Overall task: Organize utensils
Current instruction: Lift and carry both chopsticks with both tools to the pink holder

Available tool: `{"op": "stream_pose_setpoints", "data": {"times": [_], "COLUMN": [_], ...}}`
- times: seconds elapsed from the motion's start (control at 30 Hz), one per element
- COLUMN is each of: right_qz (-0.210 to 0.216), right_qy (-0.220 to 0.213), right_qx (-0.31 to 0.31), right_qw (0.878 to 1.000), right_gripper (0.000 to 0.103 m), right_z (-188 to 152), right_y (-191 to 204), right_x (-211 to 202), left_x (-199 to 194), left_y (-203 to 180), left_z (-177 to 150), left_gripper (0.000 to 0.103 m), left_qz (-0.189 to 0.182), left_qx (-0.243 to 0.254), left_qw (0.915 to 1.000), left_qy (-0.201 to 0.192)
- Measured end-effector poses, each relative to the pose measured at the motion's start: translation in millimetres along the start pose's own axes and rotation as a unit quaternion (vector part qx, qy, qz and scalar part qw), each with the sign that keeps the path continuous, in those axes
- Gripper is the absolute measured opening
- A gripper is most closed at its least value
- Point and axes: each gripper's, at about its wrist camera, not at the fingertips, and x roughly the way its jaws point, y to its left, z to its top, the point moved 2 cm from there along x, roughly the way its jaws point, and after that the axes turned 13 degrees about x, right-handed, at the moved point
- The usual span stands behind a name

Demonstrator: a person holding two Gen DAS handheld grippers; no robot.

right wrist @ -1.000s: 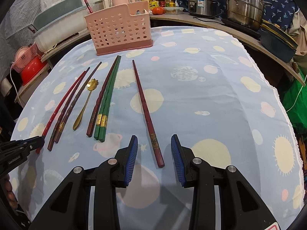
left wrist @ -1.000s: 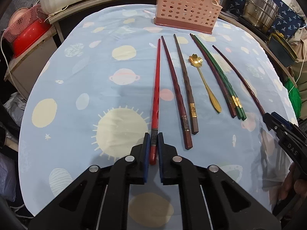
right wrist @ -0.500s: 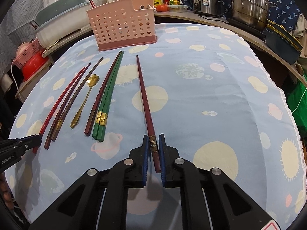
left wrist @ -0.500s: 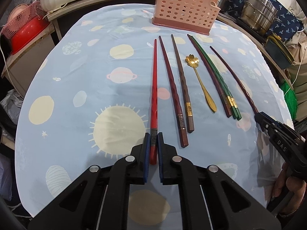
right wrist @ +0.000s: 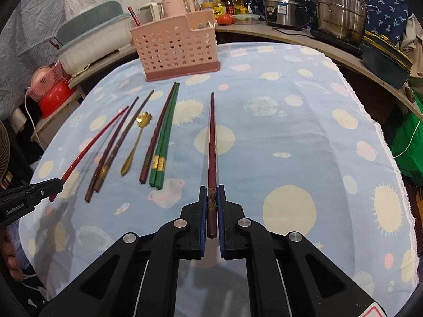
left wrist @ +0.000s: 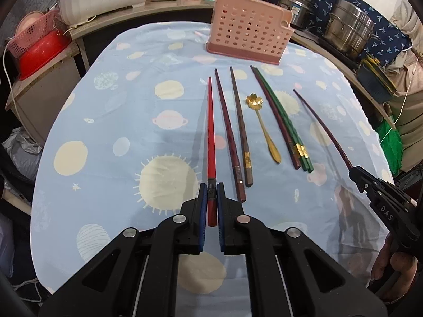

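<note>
Glossy gold metal spoon [left wrist: 261, 121] on matt printed cloth [left wrist: 111, 132].

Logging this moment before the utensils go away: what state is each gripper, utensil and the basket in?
Left gripper: shut on red chopstick.
Right gripper: shut on maroon chopstick.
Gold spoon: lying flat on the cloth.
Green chopsticks: lying paired, untouched.
Pink basket: upright.

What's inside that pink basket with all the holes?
The pink basket looks empty: through its holes and open top only light and things behind show. Its floor is hidden by the solid base, so something small and flat could lie unseen.
</note>
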Motion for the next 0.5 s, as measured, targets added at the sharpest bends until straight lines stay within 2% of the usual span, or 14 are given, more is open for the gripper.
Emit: {"op": "stream_pose_setpoints", "data": {"times": [0.3, 0.5], "right_qz": [0.026, 0.045], "right_qy": [-0.046, -0.081], "right_qx": [0.005, -0.001], "right_qw": [0.999, 0.996], "right_gripper": [0.007, 0.007], "right_z": [24, 50], "right_y": [10, 24], "right_x": [-39, -68], "left_x": [-38, -64], "left_y": [1, 4], "left_z": [19, 45], "left_gripper": [0.007, 0.007], "left_qz": [0.005, 0.015], "left_qx": [-0.001, 0.0], "left_qw": [0.9988, 0.9961], "left_qy": [-0.049, -0.087]}}
